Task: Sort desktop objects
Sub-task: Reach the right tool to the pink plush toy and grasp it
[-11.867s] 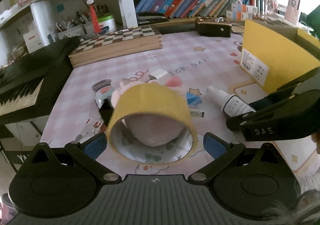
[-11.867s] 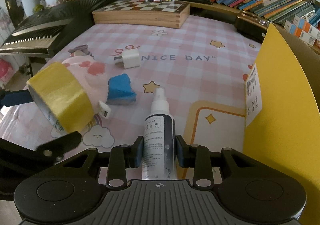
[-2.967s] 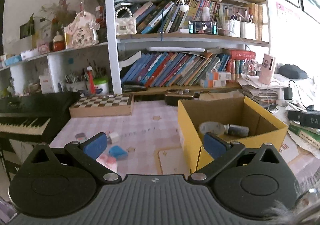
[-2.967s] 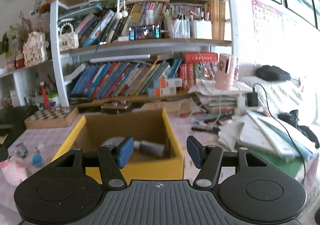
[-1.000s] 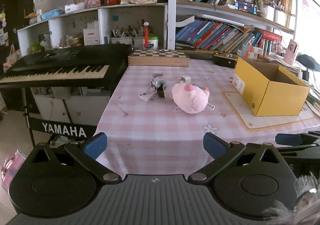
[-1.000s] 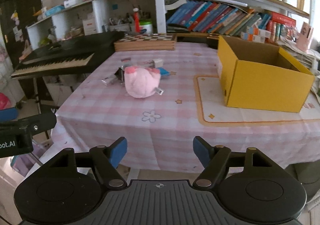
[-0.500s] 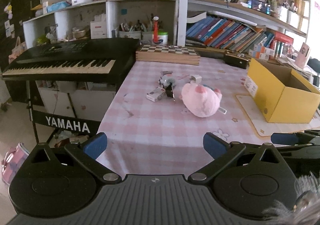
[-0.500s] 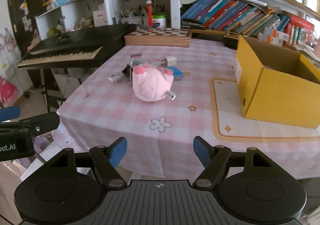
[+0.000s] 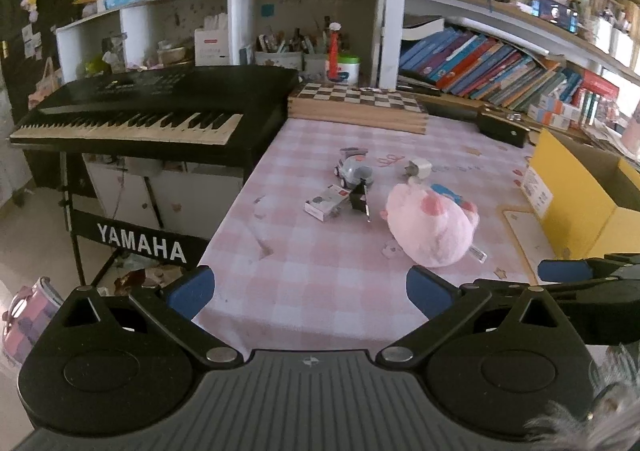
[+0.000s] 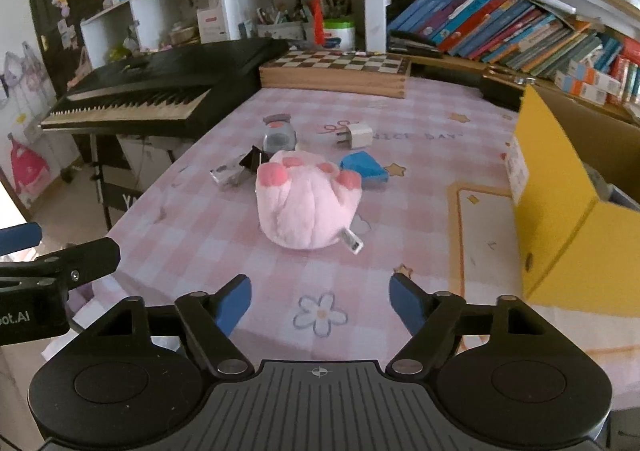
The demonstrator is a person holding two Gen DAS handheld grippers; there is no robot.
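Left gripper [image 9: 308, 289]: black ribbed housing, two round discs, silver pivot screws, blue finger pads [image 9: 191, 291]. Right gripper [image 10: 320, 301]: same black build, blue pads [image 10: 234, 303], small crosshair mark on the ribbed plate. White lettering ending "oot.AI" marks the left unit's side, seen from the right wrist.

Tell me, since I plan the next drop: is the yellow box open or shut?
Open: the yellow box has no lid across its top, and its brown inner walls show.
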